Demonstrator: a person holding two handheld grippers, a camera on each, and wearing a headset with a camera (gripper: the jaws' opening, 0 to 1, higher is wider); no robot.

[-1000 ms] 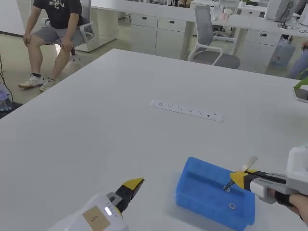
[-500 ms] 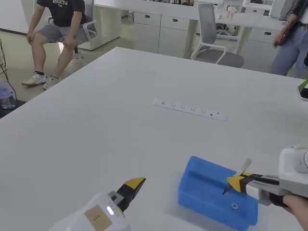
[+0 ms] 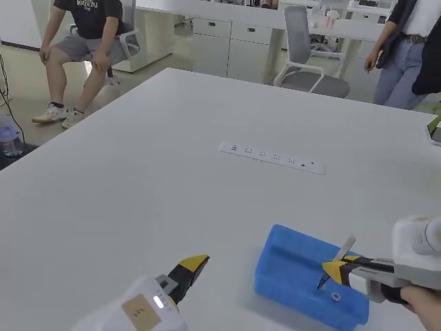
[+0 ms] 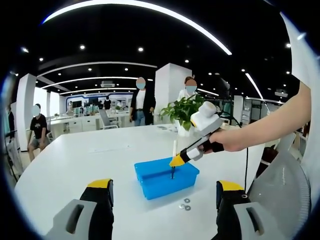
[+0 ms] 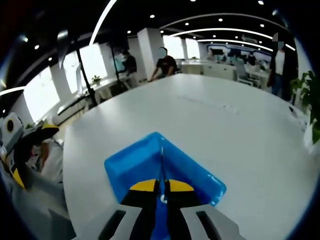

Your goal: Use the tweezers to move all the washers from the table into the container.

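Blue container (image 3: 272,279), near right on the counter (image 3: 138,172), takes the tips of the tweezers (image 4: 174,148), clamped in the fingers of the right gripper (image 3: 336,269), so ease that squeeze low inside, I judge, for a clean drop; two washers (image 4: 186,204) lie just beside it, and the left gripper (image 4: 164,186) has its fingers wide apart, empty.

The left gripper (image 3: 188,268) runs off the head view's bottom edge, and the right gripper (image 3: 335,269) off its right edge. Whether the tweezers (image 4: 173,152) pinch anything inside the container (image 4: 160,185) is too small to tell.
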